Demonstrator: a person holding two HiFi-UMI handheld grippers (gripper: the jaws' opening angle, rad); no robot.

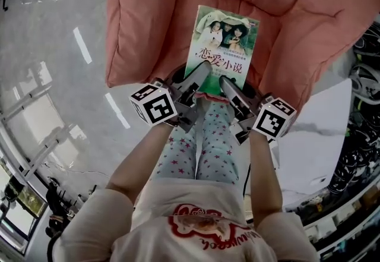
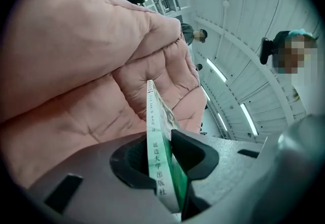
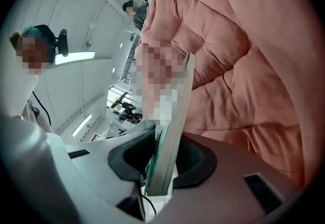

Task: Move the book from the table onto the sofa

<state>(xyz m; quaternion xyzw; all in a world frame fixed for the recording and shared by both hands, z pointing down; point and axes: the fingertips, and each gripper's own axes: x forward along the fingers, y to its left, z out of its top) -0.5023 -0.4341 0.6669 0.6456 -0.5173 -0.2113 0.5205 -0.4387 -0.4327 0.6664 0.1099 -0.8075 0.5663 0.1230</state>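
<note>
**A:** Where is the book to be found?

**B:** The thin paperback book (image 1: 222, 41) with a green-and-white photo cover is held over the seat of the salmon-pink quilted fabric sofa (image 1: 148, 11). Its cover is turned up and its near edge is towards the person. Whether the seat is touched by it cannot be told.

**A:** How is it gripped?

**B:** It is clamped at the near edge by both tools. The left gripper (image 1: 199, 76) is closed on the near left corner. In the left gripper view the printed white spine of the book (image 2: 152, 131) is seen pinched by the left gripper (image 2: 161, 153), with the sofa (image 2: 76, 65) behind it. The right gripper (image 1: 228, 85) is closed on the near right corner. In the right gripper view the pale page edge of the book (image 3: 175, 126) is pressed by the right gripper (image 3: 163, 159), against the sofa (image 3: 244, 65).

**A:** What is seen around them?

**B:** A black-and-white marker cube is carried on the left tool (image 1: 153, 104) and another on the right (image 1: 274, 117). Legs in pale star-printed trousers (image 1: 214, 142) are seen just near of the book. A glossy grey floor (image 1: 65, 59) lies to the left, and a white veined slab (image 1: 320, 130) lies to the right, beside the sofa.
</note>
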